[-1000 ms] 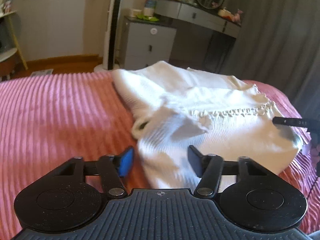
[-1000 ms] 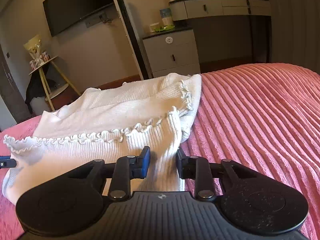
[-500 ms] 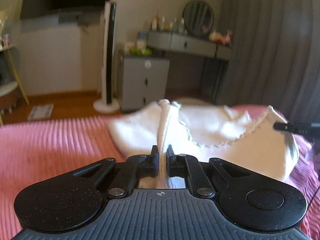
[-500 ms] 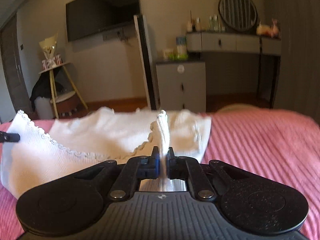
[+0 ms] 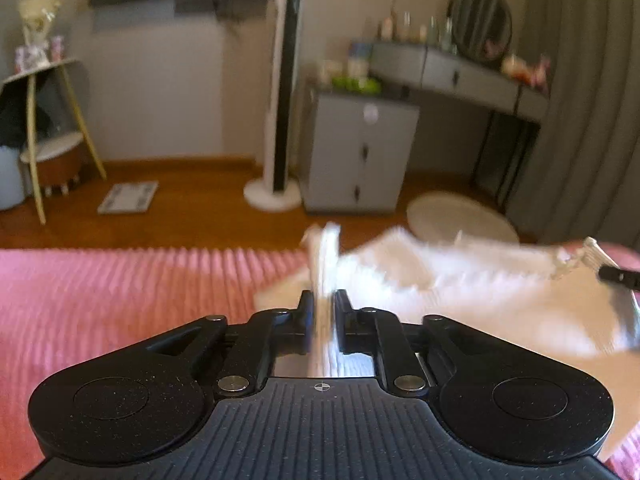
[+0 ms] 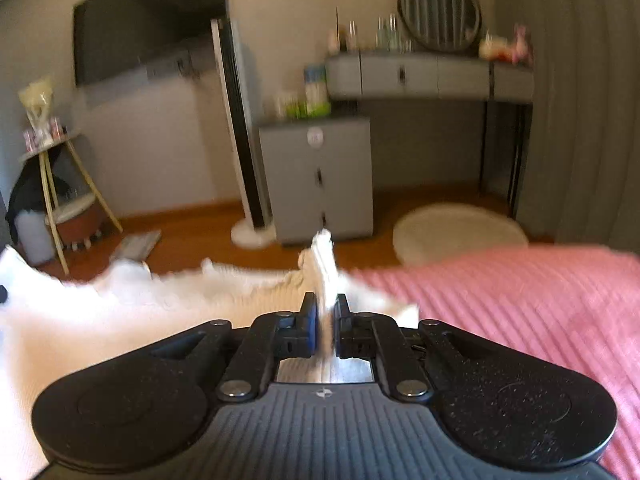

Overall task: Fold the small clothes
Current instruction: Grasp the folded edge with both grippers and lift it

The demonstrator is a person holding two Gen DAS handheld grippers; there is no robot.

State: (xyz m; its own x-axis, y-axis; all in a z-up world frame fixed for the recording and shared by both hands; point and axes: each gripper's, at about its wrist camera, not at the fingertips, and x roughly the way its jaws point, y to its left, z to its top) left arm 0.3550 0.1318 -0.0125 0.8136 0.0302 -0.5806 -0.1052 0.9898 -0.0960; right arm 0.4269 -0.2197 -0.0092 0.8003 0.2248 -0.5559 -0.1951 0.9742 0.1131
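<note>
Lifted off bed since earlier: white garment (image 5: 460,292) pinched between both claws (image 5: 325,312) (image 6: 325,316), left loosening.

Bare pink bedspread (image 5: 120,300) left of the seemingly lifted white garment (image 5: 480,300).

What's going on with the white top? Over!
Left gripper jaws opening, cloth between. Right gripper shut on white top. Top lifted over pink bedspread. Nothing blocking.

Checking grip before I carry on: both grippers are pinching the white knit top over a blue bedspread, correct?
Not quite. The bedspread is pink and ribbed, not blue, as the right wrist view shows. The rest holds: the left gripper and right gripper each pinch the white knit top.
</note>
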